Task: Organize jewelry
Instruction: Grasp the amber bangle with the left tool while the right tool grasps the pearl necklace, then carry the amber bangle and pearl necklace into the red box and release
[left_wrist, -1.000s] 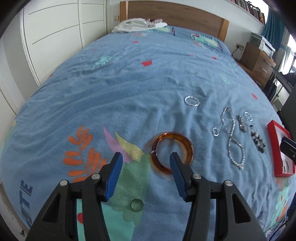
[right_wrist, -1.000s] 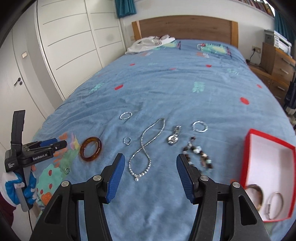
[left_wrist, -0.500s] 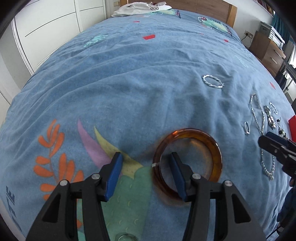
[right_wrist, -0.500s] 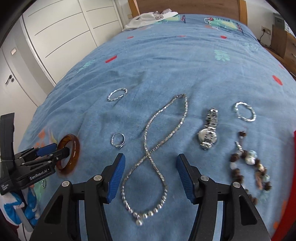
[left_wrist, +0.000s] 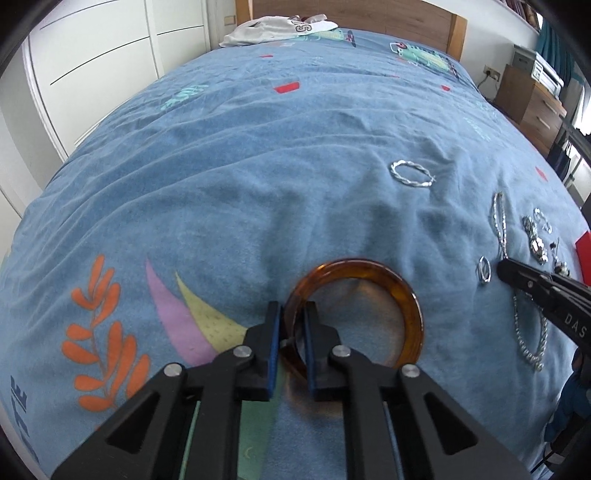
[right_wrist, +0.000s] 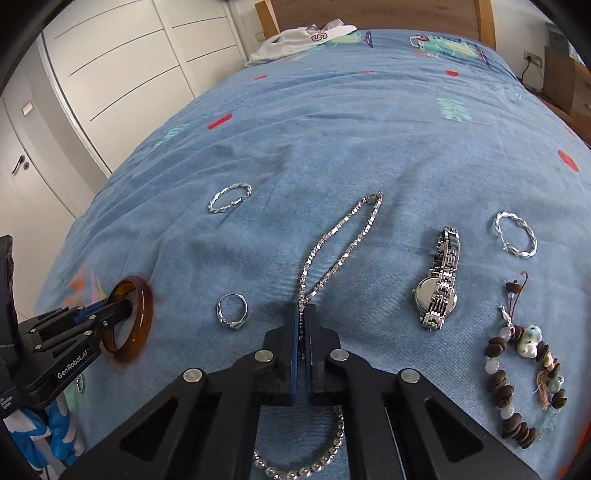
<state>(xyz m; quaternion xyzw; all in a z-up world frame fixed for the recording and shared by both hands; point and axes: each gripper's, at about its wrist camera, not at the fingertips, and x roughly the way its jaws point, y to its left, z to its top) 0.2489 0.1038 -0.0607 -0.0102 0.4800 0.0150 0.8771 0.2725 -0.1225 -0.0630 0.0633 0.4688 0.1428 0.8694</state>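
Blue bedspread (right_wrist: 332, 140) under us, jewelry spread across it, and both tools have just pinched in. Our left gripper (left_wrist: 291, 325) is clamped on the near rim of the amber bangle (left_wrist: 406, 295), which tilts up off the cloth. Our right gripper (right_wrist: 303, 332) is closed on the silver necklace (right_wrist: 343, 240) where its strands cross, near the ring (right_wrist: 232, 314). Now we lift, we judge: straight up and slowly, so the chain's loose ends trail clear of the watch (right_wrist: 439, 291) and beaded bracelet (right_wrist: 517, 369). We keep the bangle grip firm; that smooth rim could slip.
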